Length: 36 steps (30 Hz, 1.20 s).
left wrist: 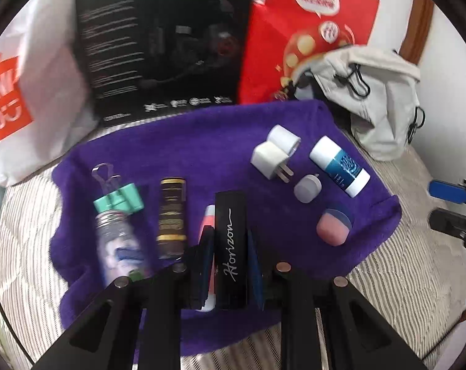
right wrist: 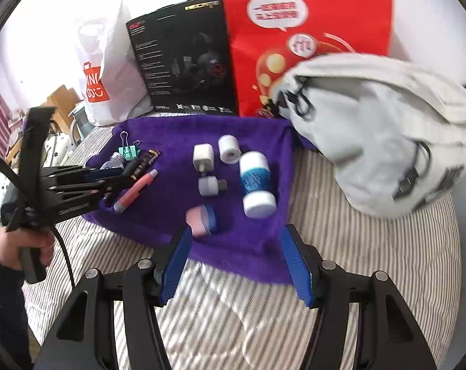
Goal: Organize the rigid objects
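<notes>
My left gripper (left wrist: 229, 240) is shut on a black stick marked "Horizon" (left wrist: 231, 234), low over the purple towel (left wrist: 202, 141). Beside it lie a pink pen (right wrist: 137, 189), a dark gold-banded tube (left wrist: 171, 215), a small bottle (left wrist: 118, 243) and a green binder clip (left wrist: 118, 200). On the towel's right side rest a white plug (left wrist: 274, 155), a small white adapter (left wrist: 307, 188), a white-and-blue tube (right wrist: 256, 185) and a pink-and-blue eraser (right wrist: 200, 219). My right gripper (right wrist: 236, 231) stands open over the towel's near edge, nothing between its blue pads (right wrist: 177, 265), with the eraser just beyond its left fingertip.
Behind the towel stand a white shopping bag (right wrist: 109, 77), a black product box (right wrist: 186, 61) and a red bag (right wrist: 307, 40). A grey backpack (right wrist: 381, 135) slumps at the right. Striped bedding (right wrist: 233, 308) lies under everything. A hand (right wrist: 20, 246) grips the left tool's handle.
</notes>
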Available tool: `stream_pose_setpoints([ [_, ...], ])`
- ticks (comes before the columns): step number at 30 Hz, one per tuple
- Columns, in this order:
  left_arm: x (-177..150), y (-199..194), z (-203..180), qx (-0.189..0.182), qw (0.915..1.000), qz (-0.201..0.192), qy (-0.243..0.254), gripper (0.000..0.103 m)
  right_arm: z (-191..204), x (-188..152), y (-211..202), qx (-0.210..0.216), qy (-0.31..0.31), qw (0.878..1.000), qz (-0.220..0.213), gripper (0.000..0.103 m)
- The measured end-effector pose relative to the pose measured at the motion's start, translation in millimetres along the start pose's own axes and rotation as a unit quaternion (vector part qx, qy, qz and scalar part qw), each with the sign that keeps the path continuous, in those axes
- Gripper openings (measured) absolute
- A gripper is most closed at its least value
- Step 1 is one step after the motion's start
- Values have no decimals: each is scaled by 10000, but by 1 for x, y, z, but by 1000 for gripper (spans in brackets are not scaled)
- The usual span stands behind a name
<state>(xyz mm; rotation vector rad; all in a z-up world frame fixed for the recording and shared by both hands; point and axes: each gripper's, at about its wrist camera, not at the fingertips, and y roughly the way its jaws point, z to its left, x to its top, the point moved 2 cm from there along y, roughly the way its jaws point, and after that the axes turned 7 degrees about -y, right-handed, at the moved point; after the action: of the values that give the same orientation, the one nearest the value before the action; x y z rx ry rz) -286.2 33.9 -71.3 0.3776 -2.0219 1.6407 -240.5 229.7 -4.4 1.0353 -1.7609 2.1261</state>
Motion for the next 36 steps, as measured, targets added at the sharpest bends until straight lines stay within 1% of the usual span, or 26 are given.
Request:
stream_pose_setpoints([
  [6, -3, 20, -10, 180, 9995, 180, 191, 21, -14, -27, -9, 7, 282, 9996, 60, 60],
  [12, -9, 29, -10, 240, 9990, 311, 222, 21, -15, -44, 1, 90, 409, 9988, 261, 60],
  [15, -10, 30, -12, 331, 9984, 320, 321, 21, -12, -48, 6, 159, 385, 9986, 320, 60],
  [21, -11, 30, -13, 391, 9979, 307, 406, 21, -5, -51, 11, 277, 421, 9982, 329, 60],
  [36, -11, 31, -15, 418, 9979, 236, 429, 23, 5, -55, 12, 375, 404, 9976, 430, 60],
])
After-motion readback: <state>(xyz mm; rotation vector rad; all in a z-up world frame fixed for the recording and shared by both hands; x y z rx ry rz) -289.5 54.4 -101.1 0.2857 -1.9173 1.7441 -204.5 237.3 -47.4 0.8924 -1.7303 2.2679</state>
